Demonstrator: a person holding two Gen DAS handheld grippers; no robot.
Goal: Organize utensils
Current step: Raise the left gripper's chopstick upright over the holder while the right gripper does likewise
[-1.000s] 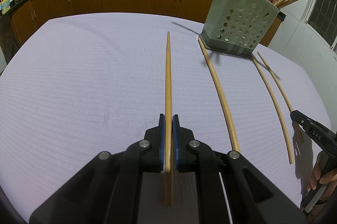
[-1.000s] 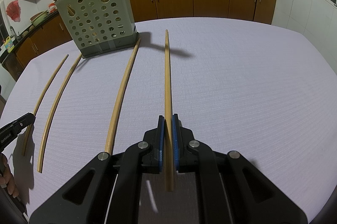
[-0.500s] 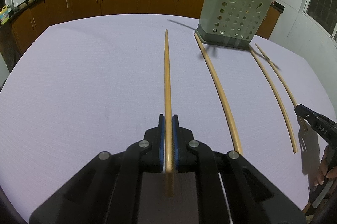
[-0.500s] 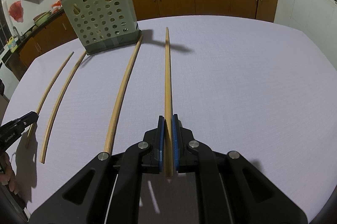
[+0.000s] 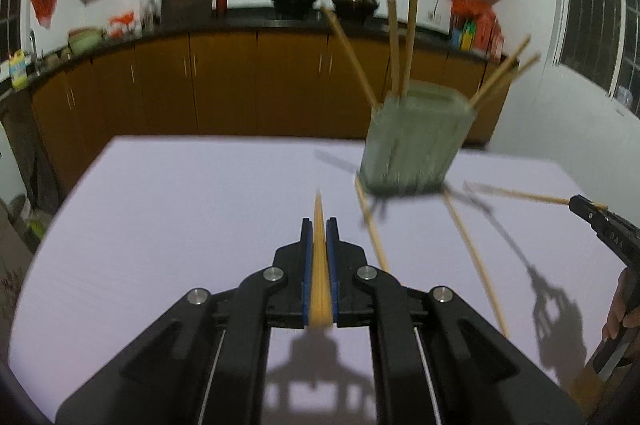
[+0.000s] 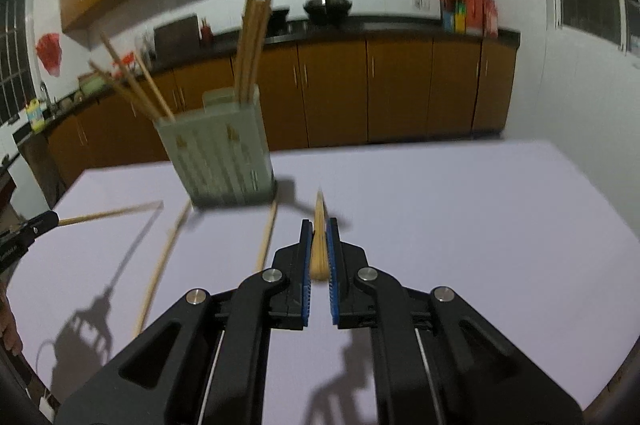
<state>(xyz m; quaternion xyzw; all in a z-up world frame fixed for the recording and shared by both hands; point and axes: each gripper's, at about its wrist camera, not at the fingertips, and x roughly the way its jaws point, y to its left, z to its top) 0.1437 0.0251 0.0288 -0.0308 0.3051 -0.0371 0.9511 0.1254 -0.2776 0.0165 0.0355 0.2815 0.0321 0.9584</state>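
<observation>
Gripping one chopstick each, left tool (image 5: 319,225) and right tool (image 6: 319,225) stay clamped shut, tips pointing toward the holder (image 6: 222,161) for dropping in, two more lying on the desk (image 6: 460,225).

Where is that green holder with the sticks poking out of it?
The green holder stands upright on the purple table, toward its far edge by the cabinets. It sits right of centre in the left view and left of centre in the right view.

Motion blur smears the grey-green perforated plastic utensil holder (image 5: 416,141), so its holes cannot be made out. The black fingers (image 5: 307,265) hide the clamped wooden chopstick's (image 5: 319,265) sides.
</observation>
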